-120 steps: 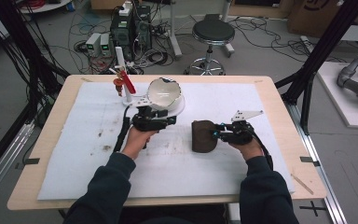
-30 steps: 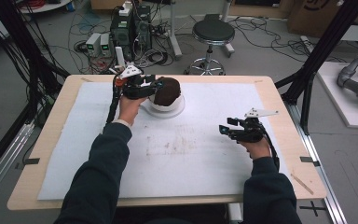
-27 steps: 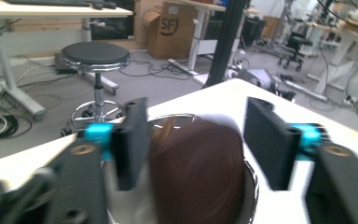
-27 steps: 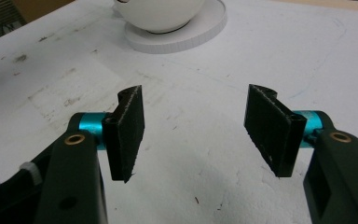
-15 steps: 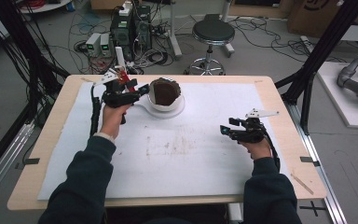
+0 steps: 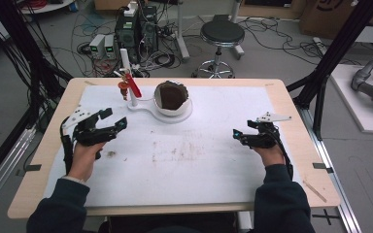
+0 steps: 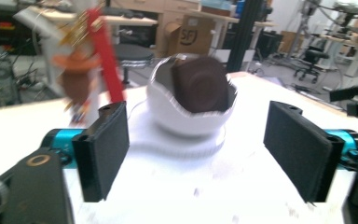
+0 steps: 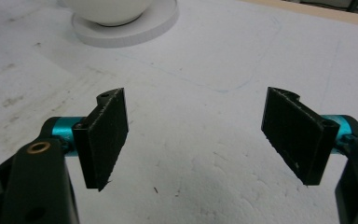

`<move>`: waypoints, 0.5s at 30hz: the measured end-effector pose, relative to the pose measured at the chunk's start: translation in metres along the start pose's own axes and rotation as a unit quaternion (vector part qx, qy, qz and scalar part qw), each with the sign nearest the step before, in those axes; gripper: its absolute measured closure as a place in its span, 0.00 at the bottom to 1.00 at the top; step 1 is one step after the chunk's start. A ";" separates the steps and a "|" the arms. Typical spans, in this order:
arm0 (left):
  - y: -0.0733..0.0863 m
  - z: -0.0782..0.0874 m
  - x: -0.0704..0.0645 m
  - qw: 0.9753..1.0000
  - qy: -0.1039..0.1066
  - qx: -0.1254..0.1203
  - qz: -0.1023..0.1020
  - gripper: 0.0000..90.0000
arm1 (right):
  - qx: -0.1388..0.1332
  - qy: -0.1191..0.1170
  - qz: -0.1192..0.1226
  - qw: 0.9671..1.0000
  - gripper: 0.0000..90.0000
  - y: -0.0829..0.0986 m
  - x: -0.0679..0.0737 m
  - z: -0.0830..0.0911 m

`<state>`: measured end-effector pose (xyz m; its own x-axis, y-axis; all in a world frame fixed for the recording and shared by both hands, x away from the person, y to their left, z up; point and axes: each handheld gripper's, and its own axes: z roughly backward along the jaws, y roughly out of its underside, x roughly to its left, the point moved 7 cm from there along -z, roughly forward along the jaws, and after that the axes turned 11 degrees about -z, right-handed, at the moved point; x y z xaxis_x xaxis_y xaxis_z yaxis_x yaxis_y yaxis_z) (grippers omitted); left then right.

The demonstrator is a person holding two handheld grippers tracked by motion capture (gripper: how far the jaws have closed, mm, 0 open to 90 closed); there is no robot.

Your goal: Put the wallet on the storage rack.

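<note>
In the high view a wooden table [image 6: 291, 104] carries a white sheet [image 6: 213, 160] with faint brown smudges [image 6: 177, 151] near its middle. At the upper centre of the frame a white bowl [image 6: 173, 104] sits on a flat white base [image 6: 148, 108], and a dark brown block [image 6: 171, 95] rests inside the bowl. Just left of the bowl a white post [image 6: 127, 73] rises from the same base, with a red strip [image 6: 134, 86] and a small brown-and-orange figure [image 6: 123, 89] hanging on it. The left gripper [image 6: 111, 119] sits at the left of the frame, held in the left hand [image 6: 85, 155], pointing toward the upper right, well short of the base. Its jaws are spread wide with nothing between them; in the left gripper view the 2 black pads [image 7: 103, 149] frame the bowl [image 7: 191, 119] and the block [image 7: 199, 84], which lie farther off and are blurred. The red strip [image 7: 106, 56] and the figure [image 7: 77, 79] appear at the upper left of that view. The right gripper [image 6: 239, 137] lies at the right of the high view, held in the right hand [image 6: 269, 153], pointing left, well apart from the bowl. Its jaws are also wide apart and hold nothing; the right gripper view looks between the pads [image 8: 105, 135] onto the bare sheet [image 8: 200, 140], with the bowl's underside [image 8: 107, 9] and the base [image 8: 135, 25] at the top left. Dark sleeves [image 6: 58, 208] enter from the bottom edge.
</note>
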<state>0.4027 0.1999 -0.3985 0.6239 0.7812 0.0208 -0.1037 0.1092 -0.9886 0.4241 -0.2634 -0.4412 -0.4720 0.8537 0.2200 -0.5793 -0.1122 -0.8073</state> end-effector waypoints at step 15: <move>0.038 0.025 0.028 0.997 -0.074 0.037 -0.008 0.19 | 0.005 0.036 0.043 0.998 0.24 0.003 0.000 0.004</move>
<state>0.3969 0.2419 -0.4313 0.5046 0.8610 0.0632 -0.1545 0.1621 -0.9746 0.4195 -0.2654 -0.4415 -0.4718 0.8747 0.1108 -0.5458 -0.1911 -0.8158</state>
